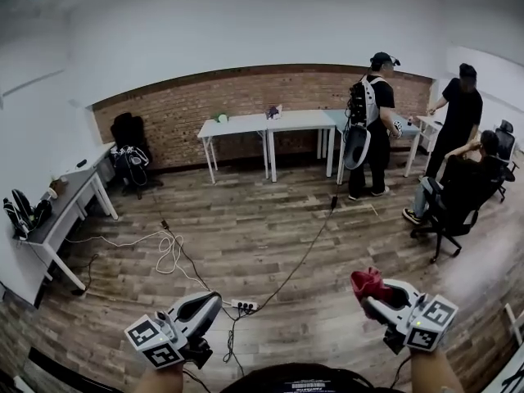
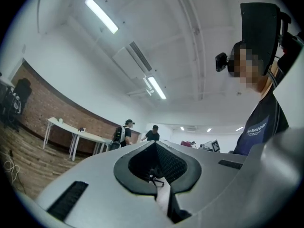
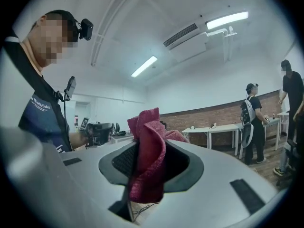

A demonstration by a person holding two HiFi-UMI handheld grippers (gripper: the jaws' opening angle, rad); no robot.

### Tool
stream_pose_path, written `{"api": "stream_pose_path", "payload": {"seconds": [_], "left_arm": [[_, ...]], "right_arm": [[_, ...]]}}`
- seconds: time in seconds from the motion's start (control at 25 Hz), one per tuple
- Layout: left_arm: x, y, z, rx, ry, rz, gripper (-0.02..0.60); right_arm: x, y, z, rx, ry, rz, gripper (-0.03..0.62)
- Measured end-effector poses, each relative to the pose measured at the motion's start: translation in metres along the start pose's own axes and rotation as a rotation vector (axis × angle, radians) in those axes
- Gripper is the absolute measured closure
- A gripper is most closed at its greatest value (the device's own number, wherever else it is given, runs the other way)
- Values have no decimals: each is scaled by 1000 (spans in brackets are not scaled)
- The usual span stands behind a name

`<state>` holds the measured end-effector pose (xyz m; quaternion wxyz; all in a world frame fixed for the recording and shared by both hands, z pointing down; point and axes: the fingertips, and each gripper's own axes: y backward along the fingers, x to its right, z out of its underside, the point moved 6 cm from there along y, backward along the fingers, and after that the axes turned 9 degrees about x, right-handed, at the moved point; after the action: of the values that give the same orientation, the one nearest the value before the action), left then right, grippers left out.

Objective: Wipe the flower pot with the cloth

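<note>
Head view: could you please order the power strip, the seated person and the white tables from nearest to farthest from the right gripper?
1. Power strip, on the floor just left of the right gripper.
2. Seated person, in the office chair at the right.
3. White tables, along the brick wall at the far end.

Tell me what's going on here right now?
The person holds both grippers out over the wooden floor. The right gripper is shut on a red cloth. The left gripper is shut and empty. No flower pot shows near them, so the wiping is not yet under way.
</note>
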<state>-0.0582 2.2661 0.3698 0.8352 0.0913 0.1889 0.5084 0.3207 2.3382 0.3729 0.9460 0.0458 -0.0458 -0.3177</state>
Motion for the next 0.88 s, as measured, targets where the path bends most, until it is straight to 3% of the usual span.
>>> {"api": "stream_pose_path", "payload": {"seconds": [0.2,0.48,0.68,0.88], "left_arm": [[-81,-6,-27,25,-14,-5,580],[-152,-15,-24,27,-8,-114,580],[-174,-54,-10,36,-45,-188,580],[-184,-133,-2,77,-86,-267,580]], "right_arm": [[20,-79,-1,11,6,12,471],[77,-161,11,-17,-27,-53,471],[147,-194,23,-16,-54,-119,471],[242,-228,9,-23,-69,-223,471]]}}
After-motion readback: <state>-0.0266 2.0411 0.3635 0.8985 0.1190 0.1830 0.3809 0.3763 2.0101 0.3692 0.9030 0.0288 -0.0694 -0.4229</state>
